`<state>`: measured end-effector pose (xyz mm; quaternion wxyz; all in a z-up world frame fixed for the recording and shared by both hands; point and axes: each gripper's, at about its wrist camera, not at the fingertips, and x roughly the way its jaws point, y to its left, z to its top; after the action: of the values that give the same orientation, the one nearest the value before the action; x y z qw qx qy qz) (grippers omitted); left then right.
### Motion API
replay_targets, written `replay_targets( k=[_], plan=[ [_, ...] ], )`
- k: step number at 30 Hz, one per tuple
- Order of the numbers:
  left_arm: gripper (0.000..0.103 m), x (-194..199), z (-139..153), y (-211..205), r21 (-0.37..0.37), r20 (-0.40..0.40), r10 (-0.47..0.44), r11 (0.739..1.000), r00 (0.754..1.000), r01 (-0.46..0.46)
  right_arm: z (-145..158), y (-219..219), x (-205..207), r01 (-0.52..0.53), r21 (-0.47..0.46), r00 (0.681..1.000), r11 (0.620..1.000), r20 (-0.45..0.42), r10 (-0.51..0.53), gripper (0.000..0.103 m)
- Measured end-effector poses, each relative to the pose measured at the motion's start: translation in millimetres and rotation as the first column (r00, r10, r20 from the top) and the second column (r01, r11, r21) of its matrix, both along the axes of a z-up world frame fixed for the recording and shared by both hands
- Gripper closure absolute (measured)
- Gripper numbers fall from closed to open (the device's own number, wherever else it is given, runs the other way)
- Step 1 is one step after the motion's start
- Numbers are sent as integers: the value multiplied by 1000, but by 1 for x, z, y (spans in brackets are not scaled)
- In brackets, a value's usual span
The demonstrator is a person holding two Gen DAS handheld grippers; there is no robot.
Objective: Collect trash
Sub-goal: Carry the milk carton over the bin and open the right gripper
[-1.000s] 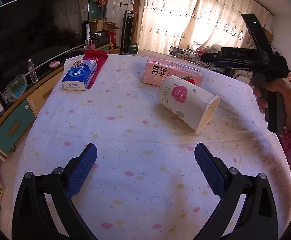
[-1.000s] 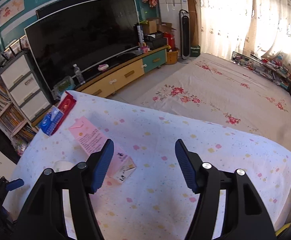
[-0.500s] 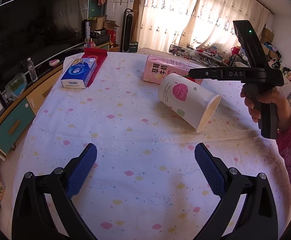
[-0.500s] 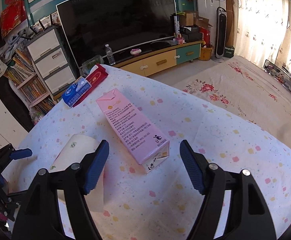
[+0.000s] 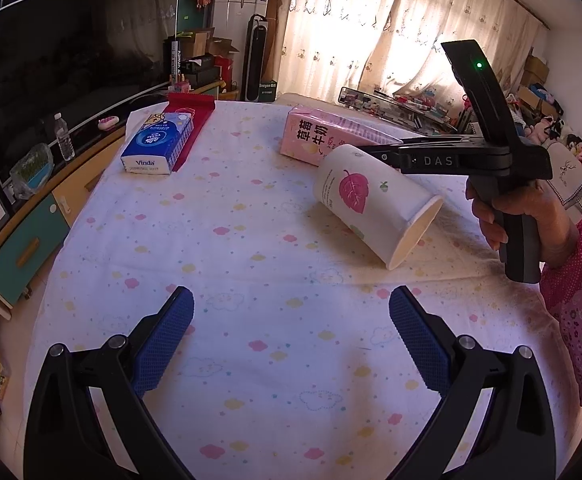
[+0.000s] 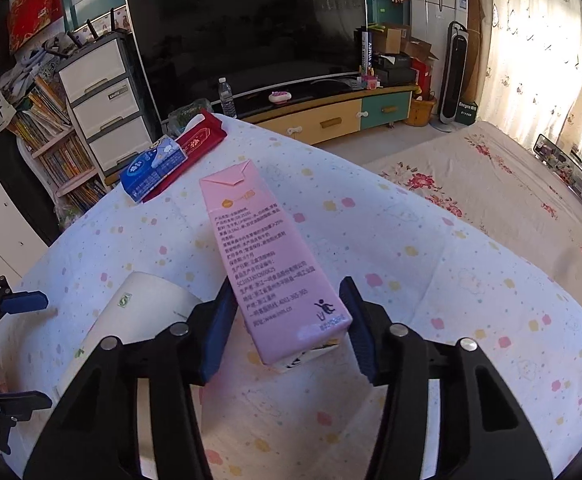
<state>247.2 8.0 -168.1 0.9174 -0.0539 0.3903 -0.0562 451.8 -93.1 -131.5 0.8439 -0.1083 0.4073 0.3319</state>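
Your right gripper straddles the near end of the pink milk carton, which lies flat on the tablecloth. Its jaws have just been closing, yet small gaps remain beside the carton. Your left gripper hovers spread wide, well short of the tipped paper cup.

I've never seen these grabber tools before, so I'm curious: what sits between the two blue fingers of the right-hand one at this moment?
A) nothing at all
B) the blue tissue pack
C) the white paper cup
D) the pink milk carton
D: in the right wrist view the pink milk carton lies on the table between the blue pads of the right gripper, whose jaws have just been closing; the paper cup lies off to one side.
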Motion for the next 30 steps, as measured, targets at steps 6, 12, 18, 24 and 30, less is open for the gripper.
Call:
replay_targets(
  k=[6,12,18,24,30],
  plan=[
    [6,-1,0,-1,5,6,-1,1000,1000,1,6,-18,-18,62,11,998,998,19,-62,62],
    [6,-4,1,-2,11,13,0,1000,1000,0,23,-50,-49,148,18,987,989,58,-149,65],
    [6,-7,4,-6,28,29,-2,1000,1000,2,47,-99,-101,248,32,961,968,117,-250,65],
    [6,-11,7,-7,35,46,-1,999,999,0,54,-180,-160,416,65,894,907,152,-421,65],
    [6,-15,9,-10,43,61,-4,999,998,1,42,-290,-221,661,97,730,744,146,-668,64]
  ],
)
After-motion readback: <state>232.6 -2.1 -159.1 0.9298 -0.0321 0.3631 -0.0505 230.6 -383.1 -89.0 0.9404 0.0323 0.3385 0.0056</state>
